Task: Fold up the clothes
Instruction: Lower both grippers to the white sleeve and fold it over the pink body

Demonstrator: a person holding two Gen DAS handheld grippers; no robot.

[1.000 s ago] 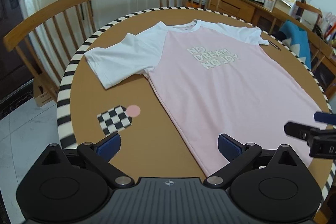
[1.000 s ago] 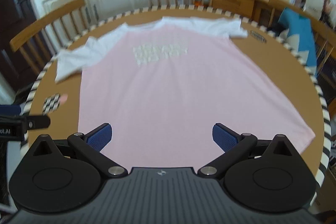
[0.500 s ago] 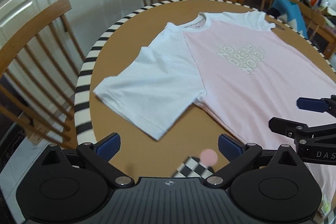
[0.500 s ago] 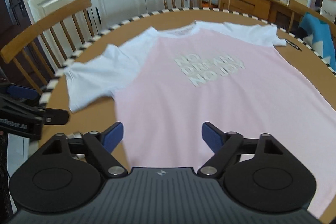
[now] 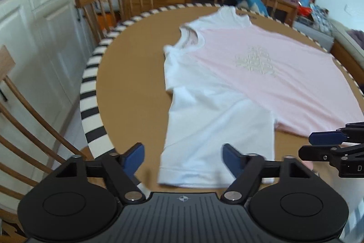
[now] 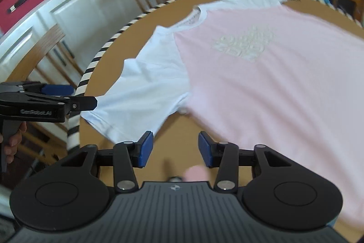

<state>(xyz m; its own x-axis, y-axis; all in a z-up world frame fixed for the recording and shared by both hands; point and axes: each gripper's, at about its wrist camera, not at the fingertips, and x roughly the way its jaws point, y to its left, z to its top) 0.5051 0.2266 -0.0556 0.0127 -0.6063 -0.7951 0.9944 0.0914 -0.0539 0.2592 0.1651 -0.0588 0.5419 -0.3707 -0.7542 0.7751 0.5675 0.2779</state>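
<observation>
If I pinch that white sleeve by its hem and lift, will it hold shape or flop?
Likely flop: the white sleeve lies flat and thin on the table, with soft wrinkles. It probably drags the pink T-shirt body along, since they are joined. Neither the left gripper nor the right gripper, both closing, has cloth yet.

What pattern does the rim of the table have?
Black and white stripes on the table rim, clearest in the left wrist view.
</observation>
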